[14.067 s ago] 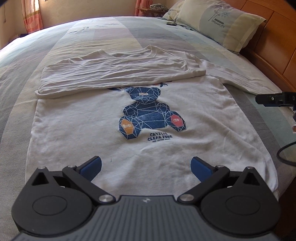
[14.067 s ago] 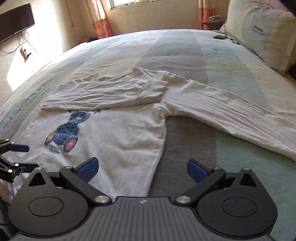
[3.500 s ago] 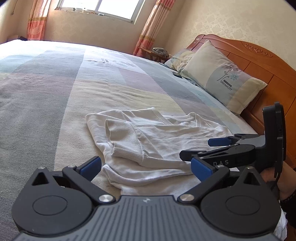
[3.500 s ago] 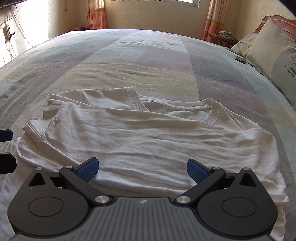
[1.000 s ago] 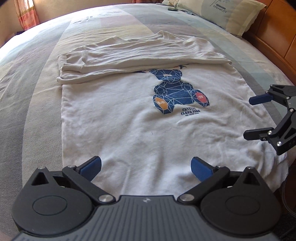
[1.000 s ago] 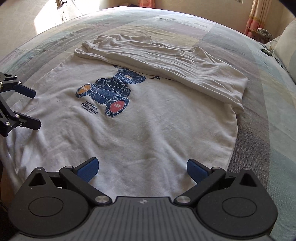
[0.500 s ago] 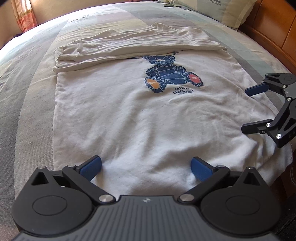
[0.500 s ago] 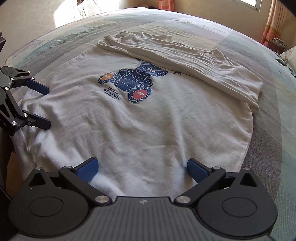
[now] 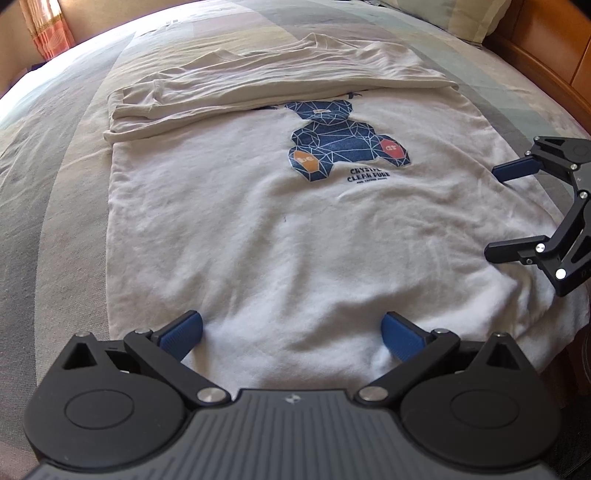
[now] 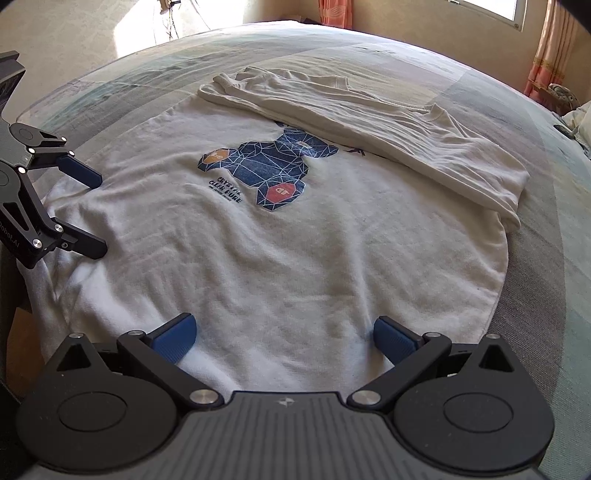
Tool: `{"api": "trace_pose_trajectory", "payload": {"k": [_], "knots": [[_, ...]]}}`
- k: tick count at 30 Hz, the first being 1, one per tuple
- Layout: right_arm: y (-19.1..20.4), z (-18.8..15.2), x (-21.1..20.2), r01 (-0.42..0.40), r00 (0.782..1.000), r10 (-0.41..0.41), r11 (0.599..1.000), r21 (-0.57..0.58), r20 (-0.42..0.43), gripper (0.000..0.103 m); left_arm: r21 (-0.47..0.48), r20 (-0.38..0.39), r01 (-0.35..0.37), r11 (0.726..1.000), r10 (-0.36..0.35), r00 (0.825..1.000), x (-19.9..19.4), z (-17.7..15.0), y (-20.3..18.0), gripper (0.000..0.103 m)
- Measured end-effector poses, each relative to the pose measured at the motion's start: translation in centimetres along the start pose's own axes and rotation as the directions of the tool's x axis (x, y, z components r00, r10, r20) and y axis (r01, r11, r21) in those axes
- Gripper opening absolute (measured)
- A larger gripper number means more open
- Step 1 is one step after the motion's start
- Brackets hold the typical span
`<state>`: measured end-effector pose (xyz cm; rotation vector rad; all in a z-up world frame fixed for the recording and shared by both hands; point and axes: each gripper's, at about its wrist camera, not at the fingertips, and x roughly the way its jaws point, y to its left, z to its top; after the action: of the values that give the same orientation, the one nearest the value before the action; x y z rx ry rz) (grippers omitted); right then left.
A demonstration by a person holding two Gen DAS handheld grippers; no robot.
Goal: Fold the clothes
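A white long-sleeved shirt lies flat on the bed, front up, with a blue bear print. Both sleeves are folded across its chest in a band. My left gripper is open, low over the hem near one bottom corner. My right gripper is open too, low over the hem near the other corner. Neither has cloth pinched between its pads. The hem itself is hidden under the gripper bodies.
The striped bedcover spreads around the shirt. A pillow and a wooden headboard stand at the far right. Orange curtains hang at the back. The bed's edge runs just below both grippers.
Over the last second both grippers have dropped lower and drawn in toward the shirt's hem, staying open. Before that, the second sleeve was folded across the chest.
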<state>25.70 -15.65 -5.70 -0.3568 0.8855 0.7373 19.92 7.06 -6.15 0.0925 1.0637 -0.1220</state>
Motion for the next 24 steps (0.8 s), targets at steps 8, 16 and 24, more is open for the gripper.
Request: {"api": "trace_pose_trajectory", "payload": {"k": [8,16,24], "knots": [[0.0,0.1,0.0,-0.016,1.0,0.016,0.999,-0.035,0.001,0.103,0.073,0.034,-0.056,0.996,0.053,0.998,-2.0,-1.9,-2.3,0.102],[0.5,0.0,-1.8,-0.019,1.0,0.021,0.995,-0.099,0.02,0.103,0.065,0.084,-0.064,0.996,0.059,0.995,-3.6,-3.1,-3.4,0.102],[3.4,-1.2,-2.6,-0.075,0.997,0.082,0.967,-0.244,0.016,0.103,0.003,0.05,-0.002,1.0,0.002,0.999,-2.5,-3.9,-3.9,0.102]]}}
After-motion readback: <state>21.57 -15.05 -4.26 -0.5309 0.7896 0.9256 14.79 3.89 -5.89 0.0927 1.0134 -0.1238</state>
